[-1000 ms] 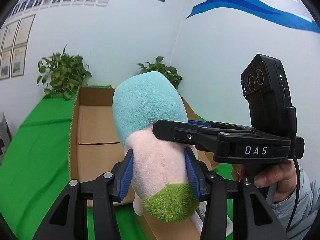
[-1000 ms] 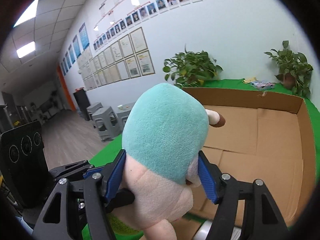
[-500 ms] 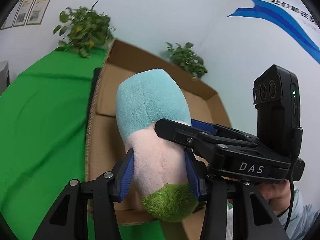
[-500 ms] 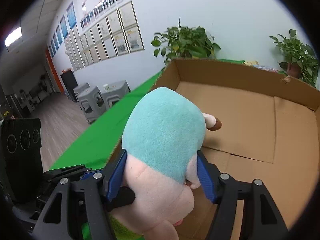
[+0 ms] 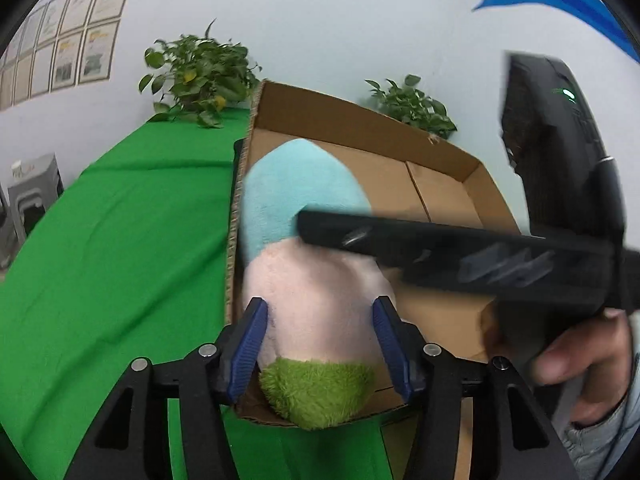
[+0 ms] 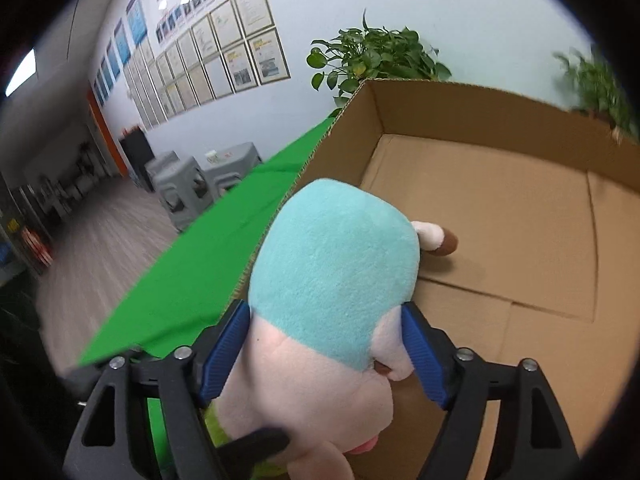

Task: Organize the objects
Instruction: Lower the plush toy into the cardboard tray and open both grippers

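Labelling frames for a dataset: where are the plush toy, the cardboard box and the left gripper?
plush toy (image 6: 332, 264): right wrist view, teal cap.
cardboard box (image 6: 492, 240): right wrist view, bare inner floor.
left gripper (image 5: 320, 344): left wrist view, midway between its blue fingertips.

1. A soft plush toy (image 5: 316, 280) with a light blue top, a pale pink middle and a fuzzy green end.
2. Has a small pink arm with a brown tip (image 6: 434, 238), sticking out to the side.
3. Leans over the near corner of the box, blue end pointing inward and the green end hanging over the near wall.
4. An open brown cardboard box (image 6: 500, 220) with low walls, sitting on green cloth.
5. Bare flat flaps on the floor inside.
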